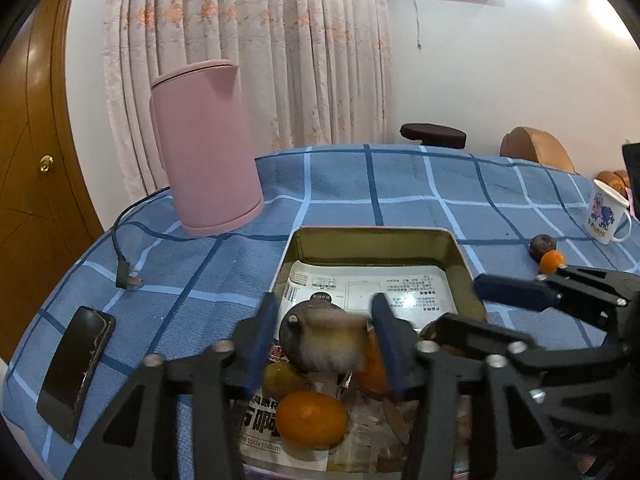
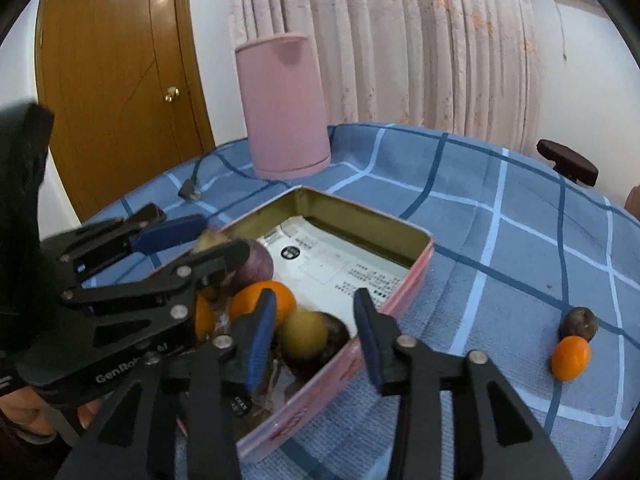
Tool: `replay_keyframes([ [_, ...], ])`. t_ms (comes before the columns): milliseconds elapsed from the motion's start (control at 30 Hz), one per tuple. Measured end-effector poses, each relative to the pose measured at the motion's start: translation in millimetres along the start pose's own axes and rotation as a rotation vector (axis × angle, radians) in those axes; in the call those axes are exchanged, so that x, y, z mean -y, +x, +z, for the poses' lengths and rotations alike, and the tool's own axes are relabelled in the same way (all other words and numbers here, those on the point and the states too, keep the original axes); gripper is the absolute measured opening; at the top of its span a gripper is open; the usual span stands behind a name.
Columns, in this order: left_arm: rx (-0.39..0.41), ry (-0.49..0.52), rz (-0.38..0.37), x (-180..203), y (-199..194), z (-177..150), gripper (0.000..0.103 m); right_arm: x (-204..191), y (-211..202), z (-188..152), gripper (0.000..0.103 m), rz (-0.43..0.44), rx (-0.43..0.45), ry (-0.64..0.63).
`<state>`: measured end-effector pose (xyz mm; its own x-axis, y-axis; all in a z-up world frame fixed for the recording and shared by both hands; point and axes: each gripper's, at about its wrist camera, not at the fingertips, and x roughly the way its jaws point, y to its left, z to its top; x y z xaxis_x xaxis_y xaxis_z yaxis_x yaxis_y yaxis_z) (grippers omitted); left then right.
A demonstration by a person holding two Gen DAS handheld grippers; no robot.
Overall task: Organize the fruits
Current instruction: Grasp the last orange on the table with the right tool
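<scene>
Nearest you, your left gripper [image 1: 324, 332] is hovering over the tin [image 1: 460, 248] with its fingers apart around a blurred dark fruit [image 1: 320, 340], likely letting it drop among the oranges [image 1: 312, 420] already gathered there. Your right gripper [image 2: 316, 332] is hanging open and empty over the tin's near rim. Farther right on the tablecloth [image 2: 500, 240], an orange [image 2: 570, 358] and a dark fruit [image 2: 579, 323] are waiting, touching each other.
</scene>
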<state>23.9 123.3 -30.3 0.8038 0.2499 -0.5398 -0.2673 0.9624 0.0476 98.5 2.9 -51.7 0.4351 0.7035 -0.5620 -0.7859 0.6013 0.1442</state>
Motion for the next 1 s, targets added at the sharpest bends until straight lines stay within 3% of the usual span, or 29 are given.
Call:
replay_keyframes([
  [67, 0.009, -0.016, -0.006, -1, -3, 2, 0.070, 5, -8, 1, 0.062, -0.008, 0.023, 0.009],
  [133, 0.021, -0.005, -0.008, 2, -8, 3, 0.072, 8, -16, 1, 0.070, -0.009, 0.042, 0.014],
  [300, 0.022, 0.029, -0.025, 20, -9, 4, 0.072, 22, -37, 1, 0.074, -0.070, 0.077, 0.014],
  [633, 0.043, 0.065, -0.103, 65, -13, 12, 0.072, 121, -70, -19, 0.076, -0.385, 0.027, 0.187],
  [733, 0.047, 0.102, -0.126, 83, -14, 14, 0.072, 139, -68, -26, 0.076, -0.415, -0.008, 0.224],
  [1000, 0.047, 0.162, -0.157, 115, -12, 21, 0.073, 150, -37, -26, 0.073, -0.384, -0.122, 0.229],
])
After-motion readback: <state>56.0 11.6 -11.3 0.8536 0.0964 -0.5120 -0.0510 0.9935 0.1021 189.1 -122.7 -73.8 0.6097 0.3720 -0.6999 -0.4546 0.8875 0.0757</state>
